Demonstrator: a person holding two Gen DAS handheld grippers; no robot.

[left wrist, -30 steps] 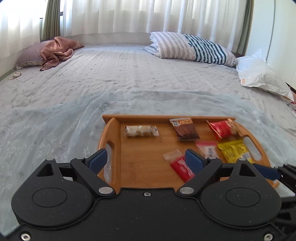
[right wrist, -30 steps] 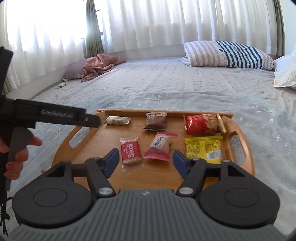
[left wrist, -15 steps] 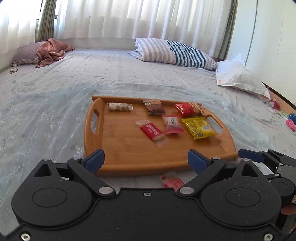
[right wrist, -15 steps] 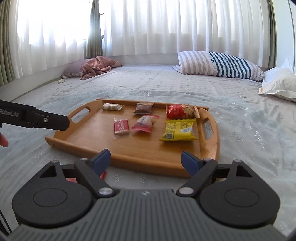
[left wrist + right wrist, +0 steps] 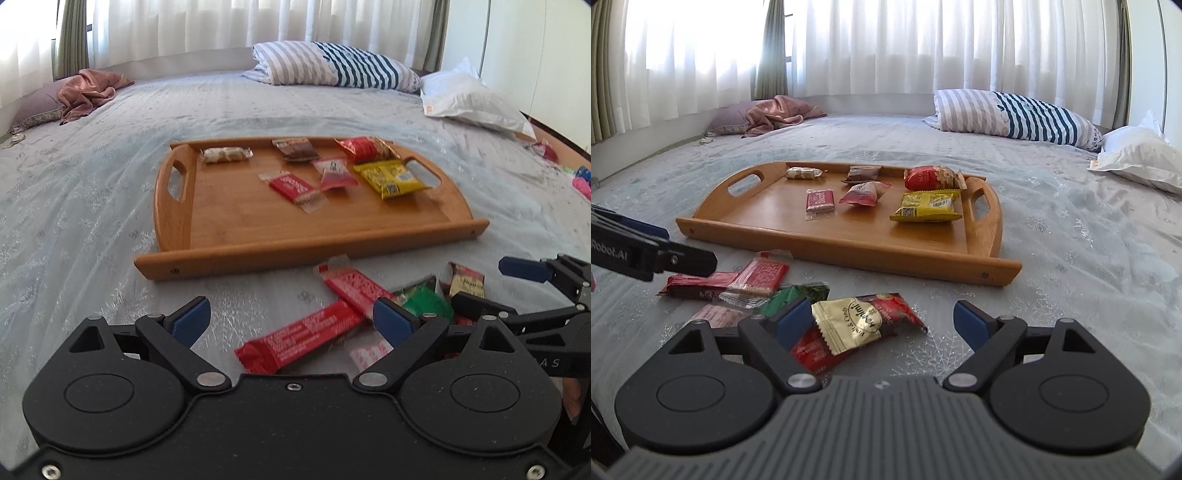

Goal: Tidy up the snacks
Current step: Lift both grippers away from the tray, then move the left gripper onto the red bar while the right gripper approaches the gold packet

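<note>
A wooden tray lies on the bed and holds several snacks, among them a yellow packet and a red biscuit pack. Loose snacks lie on the sheet in front of it. My left gripper hangs over a long red bar, its wide jaws closing slightly with the pads touching nothing. My right gripper is open over a cream-and-red packet. A green packet lies between the two grippers. A red wafer pack sits nearer the tray.
At the bed's far end are a striped pillow, a white pillow on the right and a pink cloth on the left. Small colourful items lie at the right edge. White curtains hang behind.
Both grippers have drawn back from over the tray and sunk toward the loose snacks in front of it, which are now in view. The right jaws have spread wider.
</note>
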